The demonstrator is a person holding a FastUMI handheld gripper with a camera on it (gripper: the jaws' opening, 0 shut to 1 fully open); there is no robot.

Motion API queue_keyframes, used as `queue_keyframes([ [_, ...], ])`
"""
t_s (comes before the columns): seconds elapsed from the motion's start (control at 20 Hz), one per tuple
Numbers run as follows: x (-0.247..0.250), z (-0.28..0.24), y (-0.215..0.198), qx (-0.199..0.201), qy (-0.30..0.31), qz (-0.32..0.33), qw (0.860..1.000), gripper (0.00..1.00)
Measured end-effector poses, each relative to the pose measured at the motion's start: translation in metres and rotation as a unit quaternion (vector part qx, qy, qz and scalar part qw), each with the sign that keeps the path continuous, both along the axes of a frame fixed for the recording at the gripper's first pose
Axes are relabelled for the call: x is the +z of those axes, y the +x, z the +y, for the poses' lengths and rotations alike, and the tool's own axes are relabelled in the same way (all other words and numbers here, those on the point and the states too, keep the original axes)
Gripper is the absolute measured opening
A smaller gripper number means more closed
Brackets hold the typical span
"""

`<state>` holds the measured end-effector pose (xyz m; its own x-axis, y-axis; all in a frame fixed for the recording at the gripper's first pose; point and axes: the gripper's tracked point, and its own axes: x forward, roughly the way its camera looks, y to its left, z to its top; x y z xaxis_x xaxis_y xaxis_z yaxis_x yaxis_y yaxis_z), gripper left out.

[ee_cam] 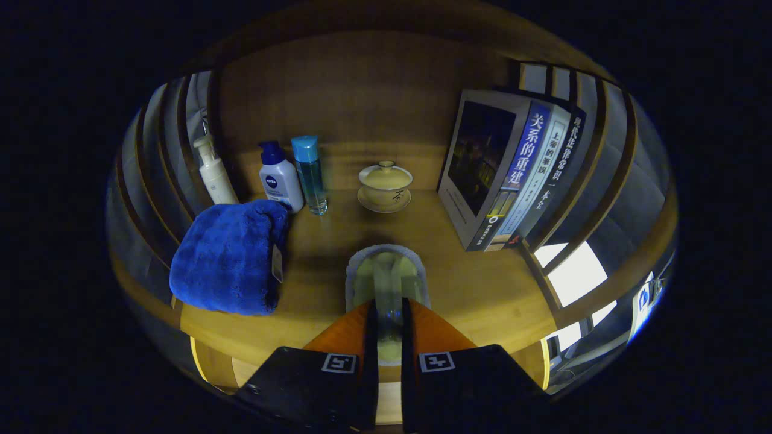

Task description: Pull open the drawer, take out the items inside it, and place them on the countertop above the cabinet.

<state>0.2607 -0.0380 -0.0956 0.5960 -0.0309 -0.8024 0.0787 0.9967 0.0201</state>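
Observation:
My gripper [389,306] is shut on a pale yellow-green soft item with a fuzzy grey rim [386,271]. Both fingers press on its near end, and the rest sticks out just ahead of the fingertips. It is over the wooden countertop [470,289], and I cannot tell whether it touches the wood or hangs slightly above it. Its shadow falls on the wood just beyond it. A folded blue towel [232,259] lies on the countertop to the left of the fingers.
Along the back wall stand a white pump bottle [214,172], a white bottle with a blue cap [279,178] and a clear blue bottle [310,175]. A lidded tea bowl on a saucer [385,187] sits beyond the fingers. Several books [512,175] lean at the right.

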Motion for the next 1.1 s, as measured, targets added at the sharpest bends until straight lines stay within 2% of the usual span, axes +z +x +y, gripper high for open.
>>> queue_keyframes([
  [0.3, -0.009, -0.002, 0.014, -0.003, 0.006, -0.002, 1.0, 0.24],
  [0.5, -0.013, 0.001, 0.02, 0.018, -0.009, -0.005, 1.0, 0.31],
  [0.75, -0.015, 0.001, 0.024, 0.018, -0.017, -0.015, 1.0, 0.33],
  [0.9, -0.017, 0.004, 0.024, 0.024, -0.013, -0.013, 1.0, 0.44],
  [0.95, -0.017, 0.002, 0.023, 0.021, -0.015, -0.011, 1.0, 0.44],
  [1.1, -0.016, -0.002, 0.022, 0.008, -0.014, -0.012, 1.0, 0.69],
])
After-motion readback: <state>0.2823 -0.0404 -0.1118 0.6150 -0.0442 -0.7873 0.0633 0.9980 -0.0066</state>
